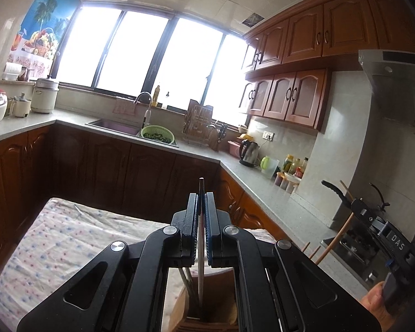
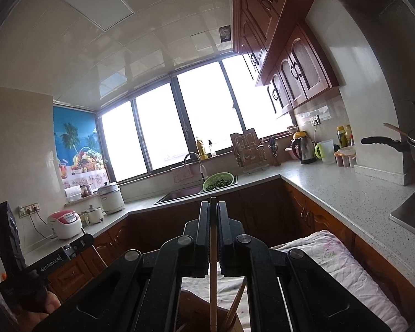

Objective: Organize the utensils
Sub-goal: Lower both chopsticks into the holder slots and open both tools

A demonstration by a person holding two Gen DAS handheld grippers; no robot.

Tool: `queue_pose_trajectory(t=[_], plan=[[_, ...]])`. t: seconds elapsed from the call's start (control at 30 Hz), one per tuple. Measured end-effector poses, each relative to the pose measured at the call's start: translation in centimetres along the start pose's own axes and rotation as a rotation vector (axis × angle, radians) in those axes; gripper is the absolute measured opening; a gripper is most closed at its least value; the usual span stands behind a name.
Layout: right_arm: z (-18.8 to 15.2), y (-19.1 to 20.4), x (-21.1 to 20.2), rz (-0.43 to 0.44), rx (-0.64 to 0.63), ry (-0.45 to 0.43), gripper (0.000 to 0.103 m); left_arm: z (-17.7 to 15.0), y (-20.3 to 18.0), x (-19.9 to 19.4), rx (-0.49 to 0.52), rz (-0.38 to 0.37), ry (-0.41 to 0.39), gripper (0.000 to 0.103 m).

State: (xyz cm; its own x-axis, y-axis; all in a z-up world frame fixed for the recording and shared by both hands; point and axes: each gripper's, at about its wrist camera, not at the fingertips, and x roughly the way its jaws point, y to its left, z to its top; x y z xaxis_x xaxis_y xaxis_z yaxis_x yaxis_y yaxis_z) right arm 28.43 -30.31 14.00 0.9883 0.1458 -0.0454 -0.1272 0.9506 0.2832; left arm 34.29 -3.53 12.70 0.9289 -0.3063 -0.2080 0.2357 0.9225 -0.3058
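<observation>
Gripping a thin metal utensil (image 1: 201, 238) at lower centre, the left tool (image 1: 201, 202) hangs over a wooden holder (image 1: 207, 315) on the floral-clothed bench (image 1: 55, 243); windows glare behind. Right view: right tool (image 2: 213, 213) clamps a wooden chopstick (image 2: 213, 271), holder below.

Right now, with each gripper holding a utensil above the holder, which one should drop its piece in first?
Probably the left gripper. Its fingers are shut on a slim utensil whose lower end already reaches inside the wooden holder. The right gripper holds a wooden chopstick whose tip runs out of view near the rim.
</observation>
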Motion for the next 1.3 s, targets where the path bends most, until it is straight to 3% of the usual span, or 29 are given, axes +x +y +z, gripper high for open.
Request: queue_pose_trajectory(t=[0.4,1.13,1.17,1.23,1.27,1.3], plan=[[-6.0,-1.7,1.6,-0.037,0.032,0.067,0.005,-4.4,1.2,2.0,-0.011,0.028,0.094,0.004],[-6.3,-2.7,2.7,-0.047,0.083,0.201,0.010,-5.2,0.9,3.2,0.033,0.060,0.183,0.007],[-6.3,-2.7,2.7,-0.046,0.085,0.203,0.010,-5.2,0.9,3.1,0.031,0.061,0.184,0.009],[-6.2,-2.7,2.6,-0.045,0.087,0.205,0.011,-5.2,1.1,3.0,0.023,0.063,0.190,0.021],[-6.2,-2.7,2.6,-0.046,0.089,0.206,0.012,-5.2,1.2,2.9,0.019,0.063,0.190,0.037],[-6.1,-2.7,2.5,-0.045,0.092,0.208,0.014,-5.2,1.2,2.7,0.016,0.065,0.184,0.043]])
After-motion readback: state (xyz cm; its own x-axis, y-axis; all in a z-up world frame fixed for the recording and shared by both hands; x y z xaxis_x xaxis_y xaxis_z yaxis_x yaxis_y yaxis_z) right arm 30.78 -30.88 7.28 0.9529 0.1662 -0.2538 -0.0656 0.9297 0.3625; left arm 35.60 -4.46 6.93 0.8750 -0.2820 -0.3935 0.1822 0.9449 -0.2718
